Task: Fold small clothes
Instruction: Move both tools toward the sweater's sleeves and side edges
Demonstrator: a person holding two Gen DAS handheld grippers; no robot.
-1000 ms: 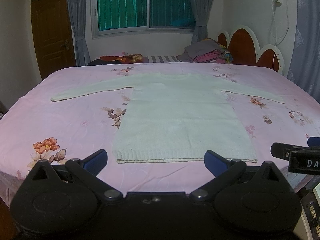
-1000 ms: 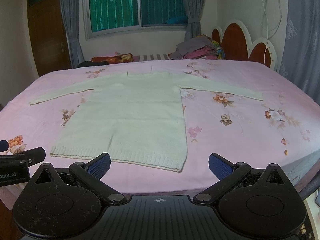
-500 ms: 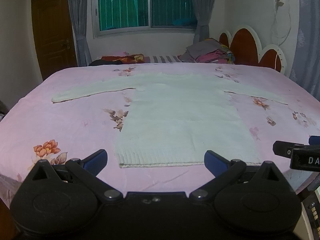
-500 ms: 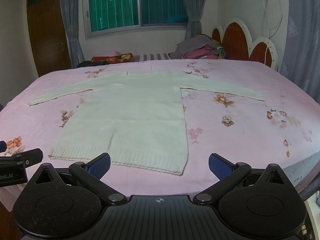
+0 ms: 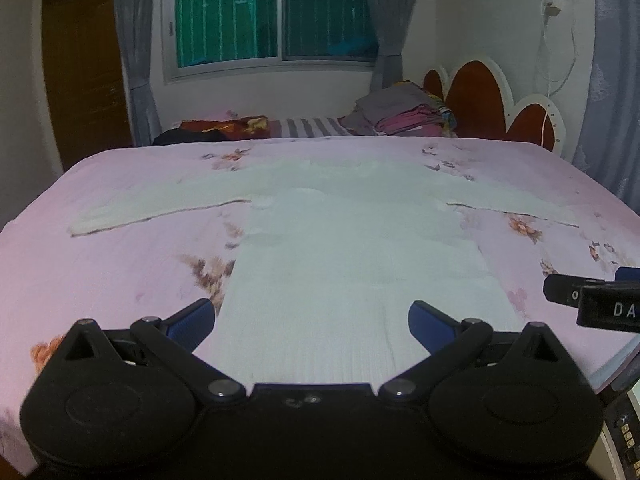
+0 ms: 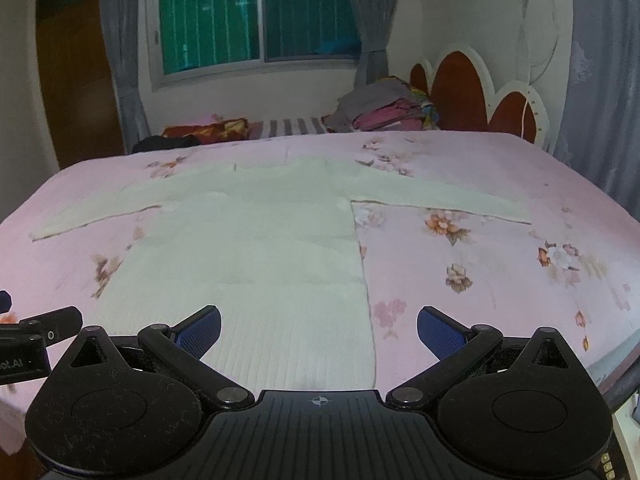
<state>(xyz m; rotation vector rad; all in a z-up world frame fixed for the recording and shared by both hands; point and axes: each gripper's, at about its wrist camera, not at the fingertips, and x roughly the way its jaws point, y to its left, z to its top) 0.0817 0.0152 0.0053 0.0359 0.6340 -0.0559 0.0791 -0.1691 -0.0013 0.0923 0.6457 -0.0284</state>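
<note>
while spread flat, sweater hem lies between both grippers' parted fingers.

The bed wears a pink floral sheet. A white sweater lies flat across its middle, sleeves spread toward both side edges, hem at the near edge.

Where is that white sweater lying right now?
The white sweater lies flat in the middle of the pink bed, sleeves spread, hem toward both cameras, in front of the open left claw.
</note>
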